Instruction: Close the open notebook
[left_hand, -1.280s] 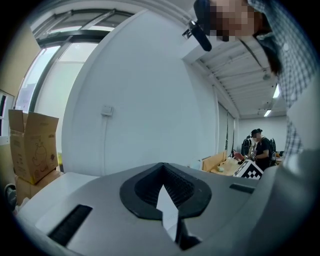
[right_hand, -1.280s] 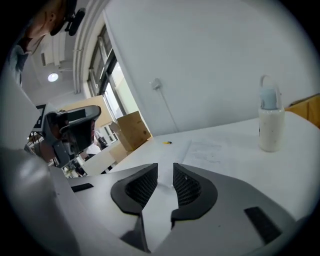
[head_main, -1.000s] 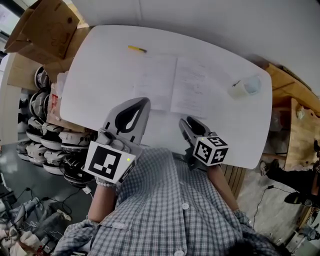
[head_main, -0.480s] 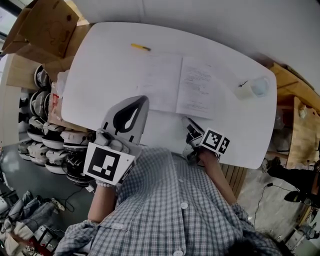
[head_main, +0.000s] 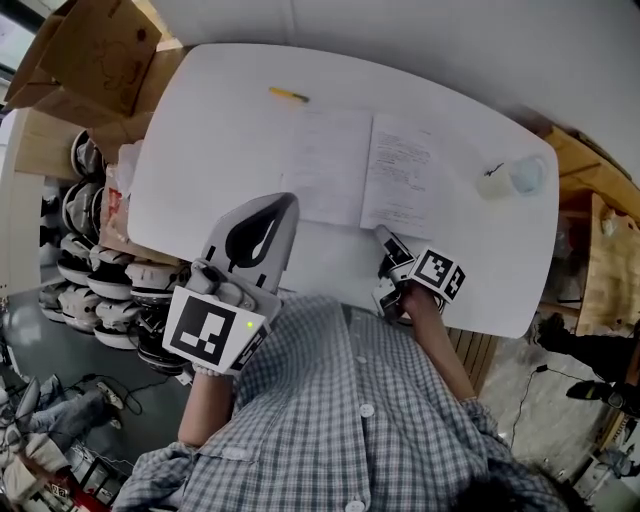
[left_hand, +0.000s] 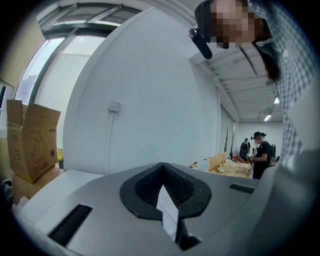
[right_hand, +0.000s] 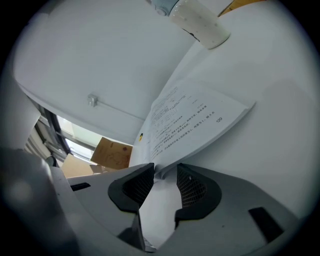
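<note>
Notebook (head_main: 365, 170) is being shown spread open and flat on the white table (head_main: 200, 150), toward the far middle of the top, with lines of text being displayed on its right-hand page. Its near right corner is being straddled by the right gripper (head_main: 386, 238), which is being held low, close to the table's near edge. In the right gripper view the jaws are being held partly apart, and the corner of the page stack is being framed between their tips (right_hand: 165, 171). Whether the pads are being pressed against the paper cannot be told. The left gripper (head_main: 277, 203) is being held over bare table, left of the notebook's near edge and apart from it. In the left gripper view its jaws are being held together at the tips (left_hand: 162, 167), with nothing being gripped. A yellow pen (head_main: 288, 95) is being shown beyond the left page, apart from it, and a pale cylindrical container (head_main: 510, 177) is being shown well to the notebook's right.
</note>
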